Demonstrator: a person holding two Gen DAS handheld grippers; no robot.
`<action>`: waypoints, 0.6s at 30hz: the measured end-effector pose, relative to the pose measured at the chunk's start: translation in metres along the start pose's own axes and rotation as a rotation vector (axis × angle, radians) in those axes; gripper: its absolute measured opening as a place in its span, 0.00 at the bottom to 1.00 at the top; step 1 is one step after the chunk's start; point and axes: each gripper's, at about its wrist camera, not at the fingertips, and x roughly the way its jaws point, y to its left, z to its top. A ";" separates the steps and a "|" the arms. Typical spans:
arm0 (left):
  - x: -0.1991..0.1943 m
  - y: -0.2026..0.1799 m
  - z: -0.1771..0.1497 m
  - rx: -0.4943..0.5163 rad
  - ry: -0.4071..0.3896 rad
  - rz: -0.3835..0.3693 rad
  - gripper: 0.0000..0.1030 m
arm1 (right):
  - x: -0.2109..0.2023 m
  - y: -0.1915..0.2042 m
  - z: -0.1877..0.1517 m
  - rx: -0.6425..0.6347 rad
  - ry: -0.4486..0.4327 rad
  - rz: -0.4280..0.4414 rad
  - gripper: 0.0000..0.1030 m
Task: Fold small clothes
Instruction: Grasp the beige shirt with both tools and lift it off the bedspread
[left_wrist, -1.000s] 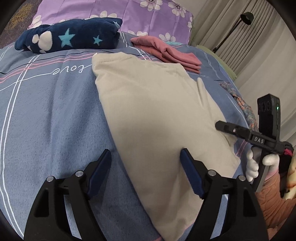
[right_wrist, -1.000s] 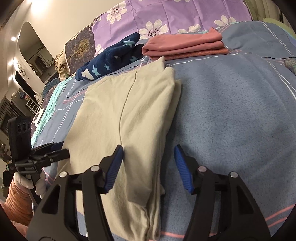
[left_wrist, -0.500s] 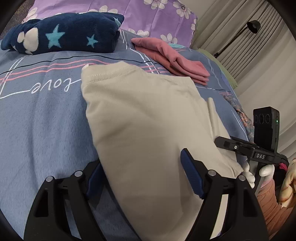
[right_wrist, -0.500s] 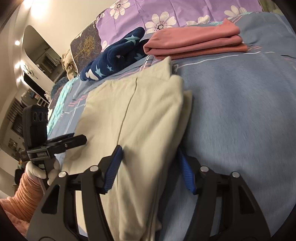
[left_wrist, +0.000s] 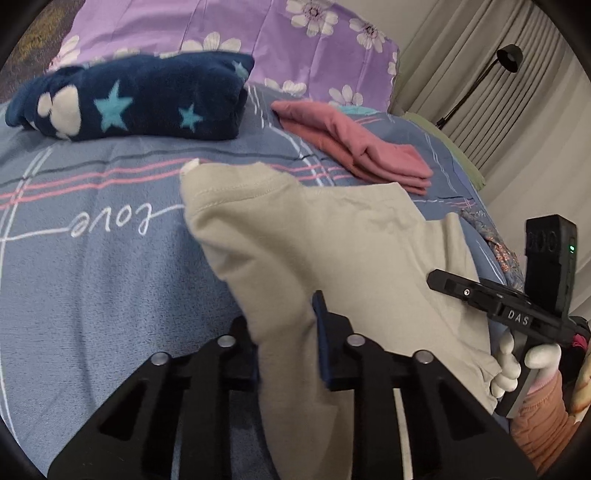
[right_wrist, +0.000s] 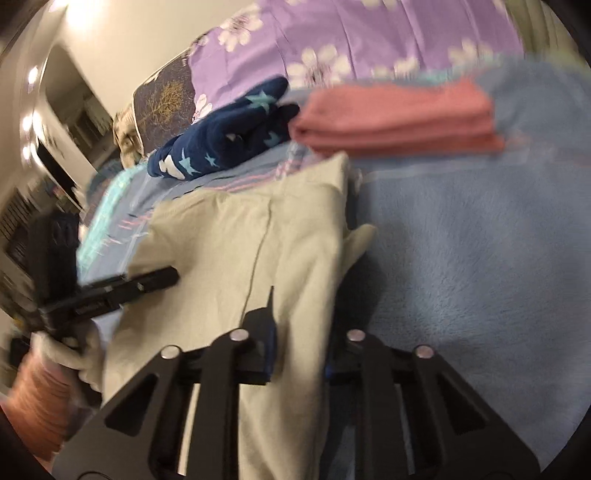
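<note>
Pinching beige garment (left_wrist: 354, 243) near corners, both grippers' jaws clamped on it, cloth folded, faintly creased

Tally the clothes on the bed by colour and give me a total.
Beige garment, clamped in both grippers: 1
Pink folded garment: 1
Navy star-print fleece garment: 1
Total: 3

Right wrist view was motion-blurred. Beige garment (left_wrist: 332, 251) hid the left gripper's (left_wrist: 286, 339) left pad; its near end ran off the frame below both grippers.
</note>
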 end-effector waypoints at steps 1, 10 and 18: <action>-0.005 -0.004 0.001 0.012 -0.016 0.001 0.19 | -0.006 0.007 0.000 -0.024 -0.023 -0.013 0.14; -0.073 -0.050 0.006 0.134 -0.171 0.017 0.17 | -0.077 0.045 -0.005 -0.104 -0.213 -0.018 0.13; -0.107 -0.091 0.008 0.207 -0.233 0.002 0.17 | -0.131 0.057 -0.010 -0.121 -0.320 -0.033 0.13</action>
